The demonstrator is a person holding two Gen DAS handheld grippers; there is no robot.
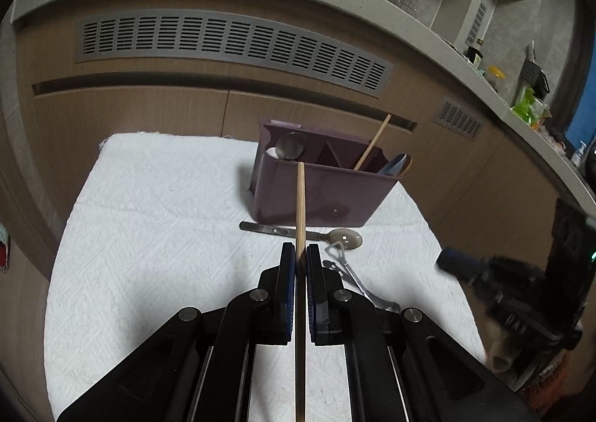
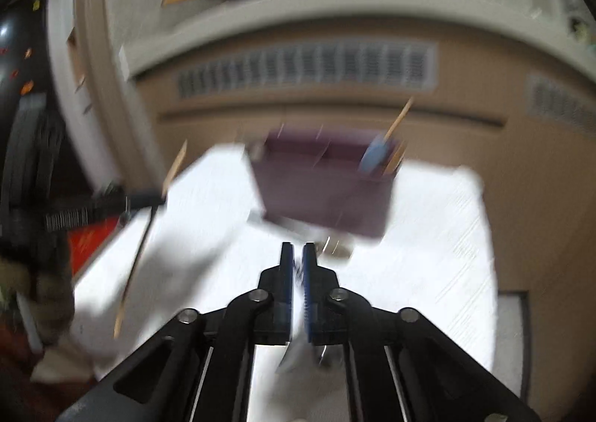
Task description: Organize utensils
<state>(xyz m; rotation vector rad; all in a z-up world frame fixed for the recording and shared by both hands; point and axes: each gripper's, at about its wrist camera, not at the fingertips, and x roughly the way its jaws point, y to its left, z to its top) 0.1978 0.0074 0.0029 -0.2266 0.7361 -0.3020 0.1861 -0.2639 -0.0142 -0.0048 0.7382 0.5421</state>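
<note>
Left tool [image 1: 301, 254] clamped a wooden chopstick [image 1: 300, 198] pointing at purple organizer [image 1: 320, 191]; right tool [image 2: 297, 254] blurred, nearly together, grip unclear.

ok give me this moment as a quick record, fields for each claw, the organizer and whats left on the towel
left claw: shut on a wooden chopstick, tip pointing at the organizer
right claw: fingers close together, view blurred, something pale between them, contents unclear
organizer: purple, divided, upright on the white towel; holds another chopstick and spoons
on towel: metal spoon in front of the organizer, small metal tongs beside it
</note>
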